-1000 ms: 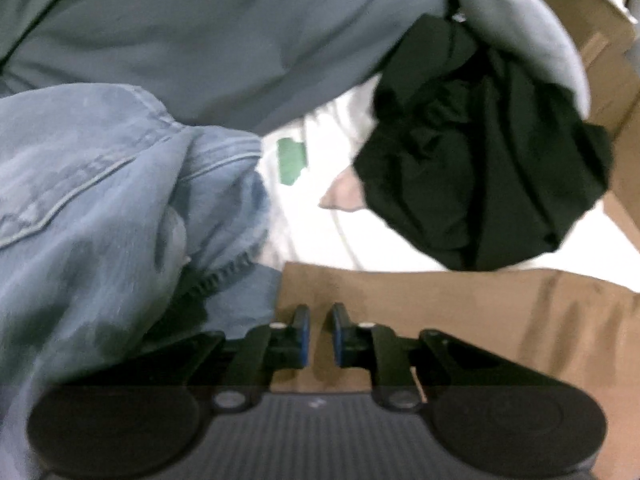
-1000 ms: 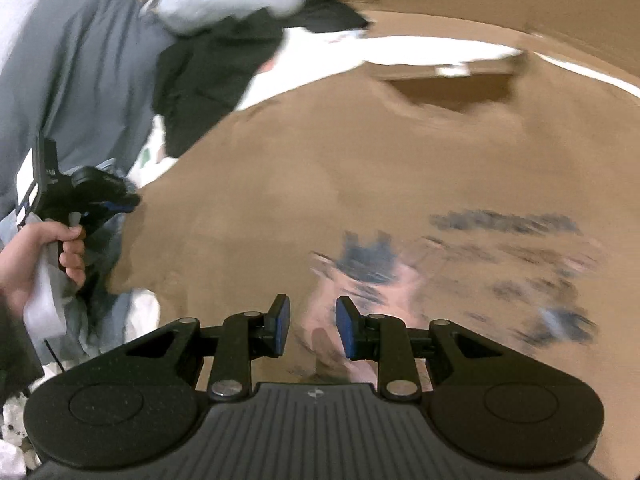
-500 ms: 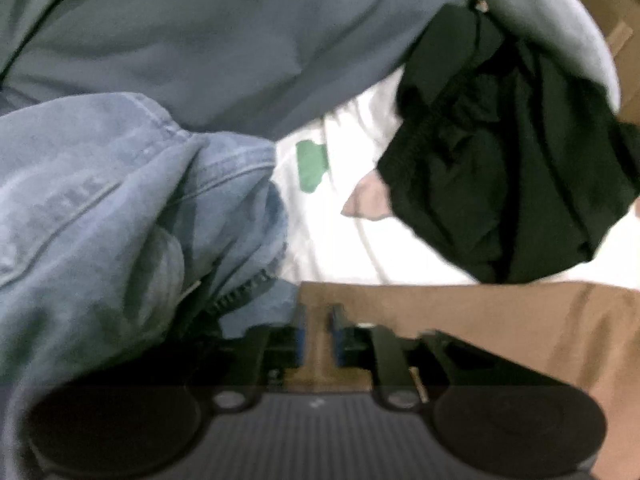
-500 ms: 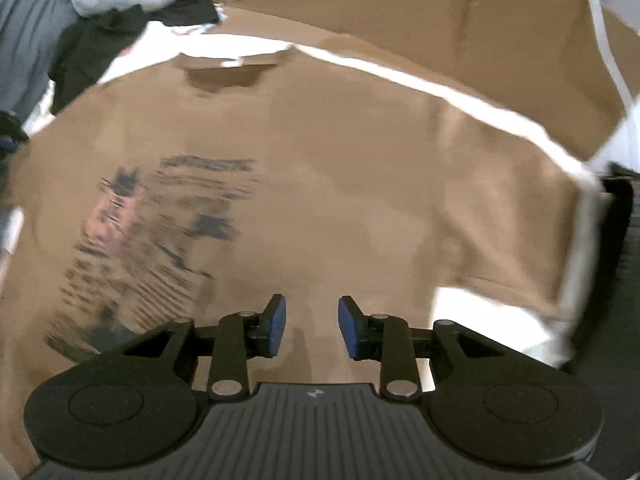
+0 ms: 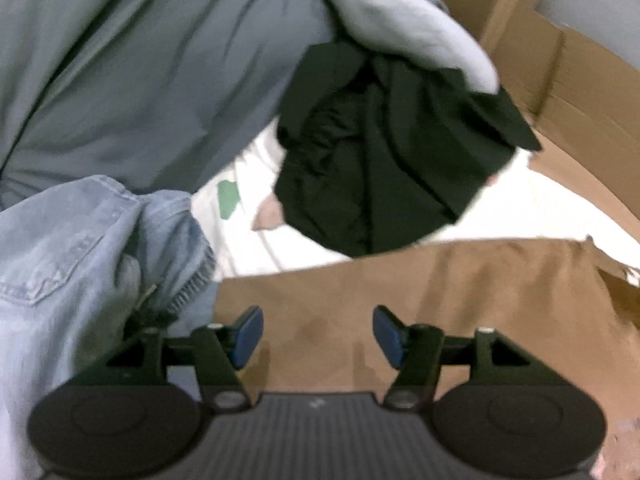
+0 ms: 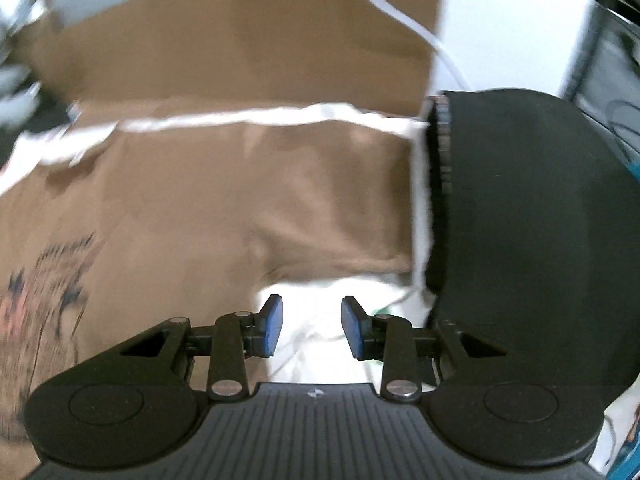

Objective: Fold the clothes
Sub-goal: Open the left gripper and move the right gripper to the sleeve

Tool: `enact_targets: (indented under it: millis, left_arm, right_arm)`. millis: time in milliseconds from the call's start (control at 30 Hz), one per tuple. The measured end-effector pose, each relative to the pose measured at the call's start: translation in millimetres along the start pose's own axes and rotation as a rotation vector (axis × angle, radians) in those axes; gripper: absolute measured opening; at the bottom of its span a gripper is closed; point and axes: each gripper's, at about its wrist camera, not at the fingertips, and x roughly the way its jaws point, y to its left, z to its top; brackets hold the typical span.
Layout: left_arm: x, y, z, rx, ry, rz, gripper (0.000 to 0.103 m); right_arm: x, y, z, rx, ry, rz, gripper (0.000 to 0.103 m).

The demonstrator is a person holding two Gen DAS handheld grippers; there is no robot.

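Observation:
A brown T-shirt (image 6: 192, 208) with a dark and pink print lies spread flat on a white sheet. In the left wrist view its edge (image 5: 440, 280) runs just beyond my left gripper (image 5: 318, 334), which is open with nothing between its blue pads. My right gripper (image 6: 312, 330) is open too, hovering over the white sheet (image 6: 320, 292) just off the shirt's lower right corner. A pile of other clothes lies past the shirt: light blue jeans (image 5: 80, 248), a grey garment (image 5: 152, 72) and a black garment (image 5: 384, 152).
Brown cardboard panels (image 6: 240, 40) stand behind the shirt, with more cardboard (image 5: 568, 80) at the right of the pile. A large black rounded object (image 6: 528, 220) sits close on the right of the shirt. A white cable (image 6: 400, 16) hangs over the cardboard.
My left gripper has gone from nearly shut to wide open over the shirt edge. The right gripper swung rightwards across the shirt, from the print to its right corner by the black object.

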Motion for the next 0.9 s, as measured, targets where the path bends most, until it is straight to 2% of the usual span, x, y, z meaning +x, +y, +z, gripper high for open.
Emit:
enact_targets:
  millis: [100,200,367,500,633,733,900]
  left_arm:
    - [-12.9,-16.0,-8.2,0.028,0.005,-0.019,0.064]
    - [-21.9,-32.2,-19.6,0.036,0.019,-0.051,0.065]
    - [-34.1,-53.6,-35.8,0.03,-0.013,-0.072,0.065]
    - [-41.3,-66.7,-45.2,0.006,-0.016,-0.099,0.065]
    - [-42.4,-80.5,-58.8,0.021,-0.024,-0.124,0.066]
    - [-38.6,-87.1,-68.3,0.034,-0.001,-0.133,0.066]
    - [-33.7,-85.1,-80.3,-0.003,0.034,-0.153,0.066]
  right_arm:
    - [3.0,-9.9,6.8,0.026,-0.052,-0.015,0.039]
    - [8.1,-18.7,15.4,0.029,-0.069,-0.026,0.039]
    - [28.5,-27.0,26.6,0.019,-0.067,-0.095,0.039]
    - [52.0,-30.6,24.9,0.055,-0.063,-0.111,0.039]
    - [71.0,-24.4,21.3,0.017,-0.059,-0.118,0.037]
    - [77.6,-19.5,20.3,-0.004,-0.059,-0.158,0.037]
    - [92.1,-13.9,21.0,-0.043,-0.027,-0.21,0.037]
